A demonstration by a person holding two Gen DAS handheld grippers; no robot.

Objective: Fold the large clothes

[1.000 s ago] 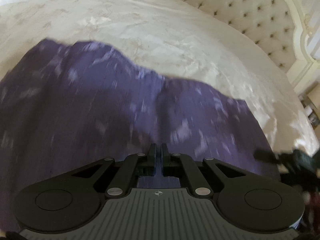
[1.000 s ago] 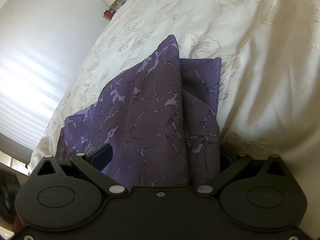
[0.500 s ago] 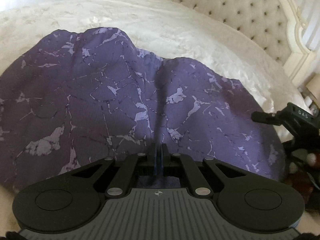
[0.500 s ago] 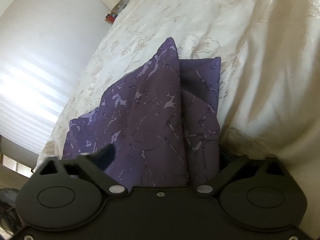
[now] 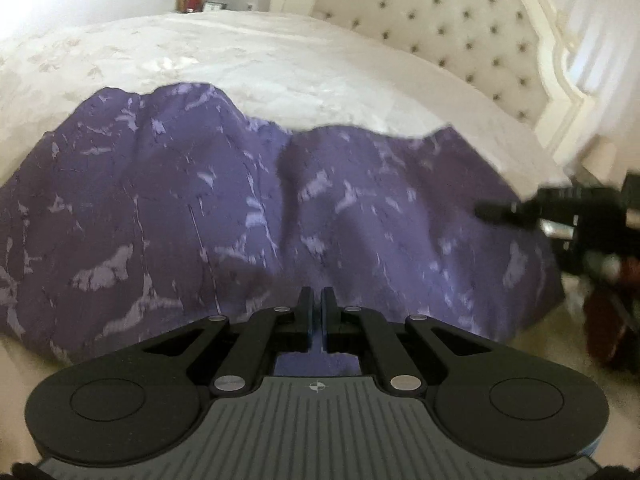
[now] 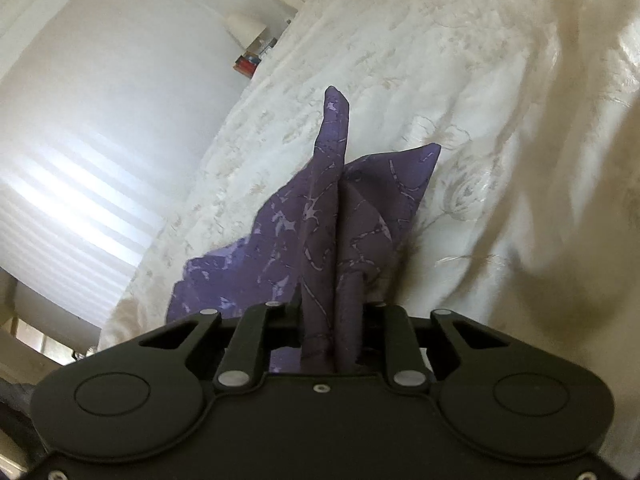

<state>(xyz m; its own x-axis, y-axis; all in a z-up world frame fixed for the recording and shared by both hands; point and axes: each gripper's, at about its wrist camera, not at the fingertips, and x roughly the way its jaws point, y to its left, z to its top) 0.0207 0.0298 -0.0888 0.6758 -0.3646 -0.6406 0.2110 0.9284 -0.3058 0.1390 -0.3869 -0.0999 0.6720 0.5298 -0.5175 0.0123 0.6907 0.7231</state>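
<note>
Presently noted: purple crack-patterned cloth garment (image 5: 256,216) spread across lower half of left view on cream embroidered bedspread (image 5: 280,64), long axis left to right. Left gripper (image 5: 316,312) nearly closed at near hem, cloth between jaws not confirmable. Right gripper (image 6: 332,320) clamped on bunched folds at garment's right end, nearer that end.

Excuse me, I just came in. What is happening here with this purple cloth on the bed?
A person with a gripper in each hand is folding a purple patterned garment on a cream bedspread. The left gripper is shut on the near edge of the fabric, which lies spread out ahead of it. The right gripper is shut on a bunched fold of the same garment, with a corner sticking up. A tufted headboard stands behind.
</note>
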